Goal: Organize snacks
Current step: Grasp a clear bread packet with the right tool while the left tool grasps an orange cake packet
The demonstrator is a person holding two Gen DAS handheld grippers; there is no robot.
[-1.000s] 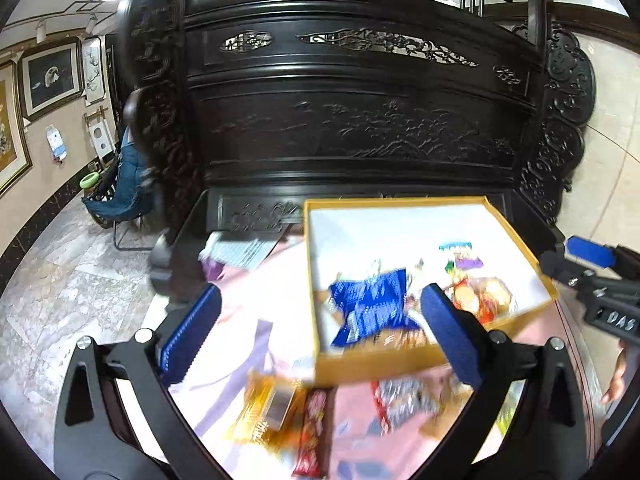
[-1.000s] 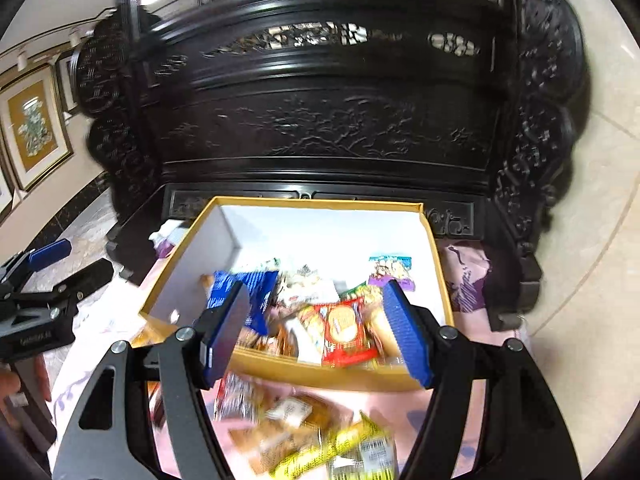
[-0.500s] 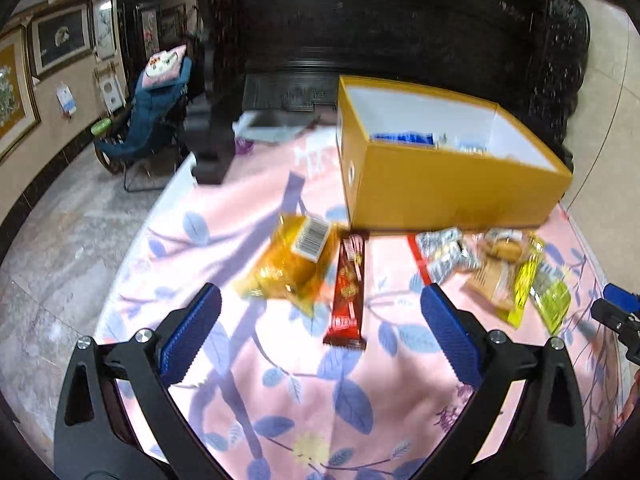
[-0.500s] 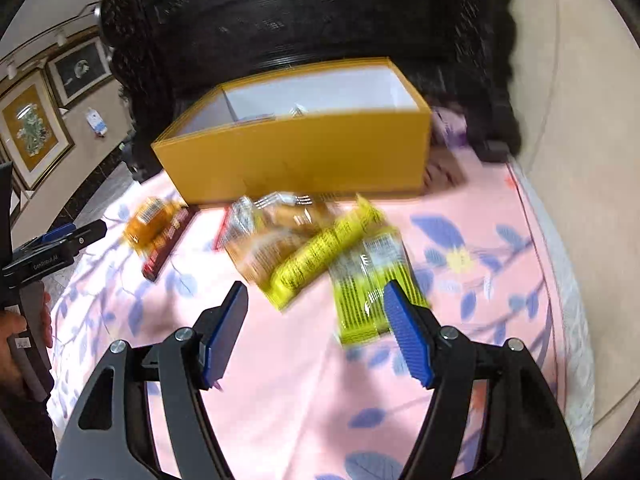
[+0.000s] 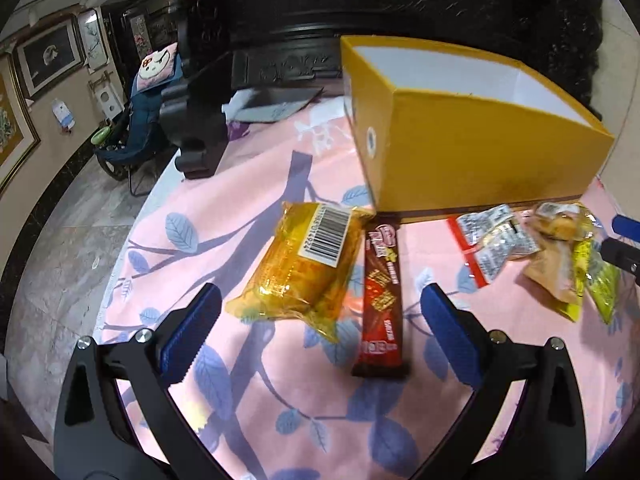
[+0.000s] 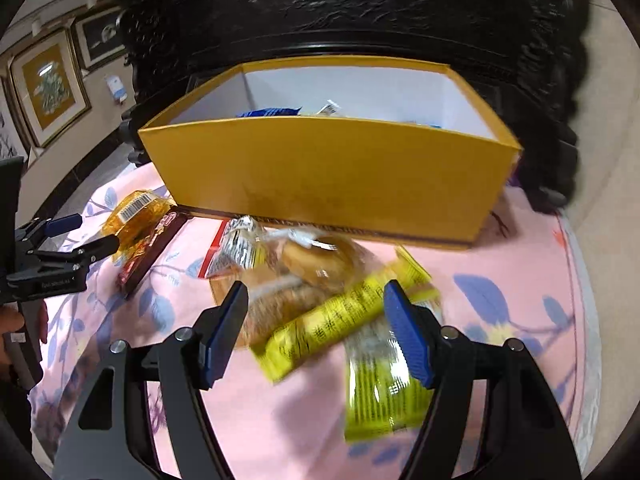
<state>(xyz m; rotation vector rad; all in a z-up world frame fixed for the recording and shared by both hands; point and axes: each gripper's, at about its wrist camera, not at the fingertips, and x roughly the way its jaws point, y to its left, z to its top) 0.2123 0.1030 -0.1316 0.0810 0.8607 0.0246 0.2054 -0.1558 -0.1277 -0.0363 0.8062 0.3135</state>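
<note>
Left gripper (image 5: pixel 320 332): I had it pitched forward and down, jaws standing wide apart, blue pads (image 5: pixel 191 334) facing each other, nothing pinched between them. Right gripper (image 6: pixel 316 330): same pitch, jaws parted, pads (image 6: pixel 408 332) clear, no contact, nothing gripped. From the right wrist camera I could see my left gripper side-on at the frame's left edge, fingers spread, my hand (image 6: pixel 16 334) wrapped round its handle. Right gripper's tip only just poked into the left camera's right edge.
</note>
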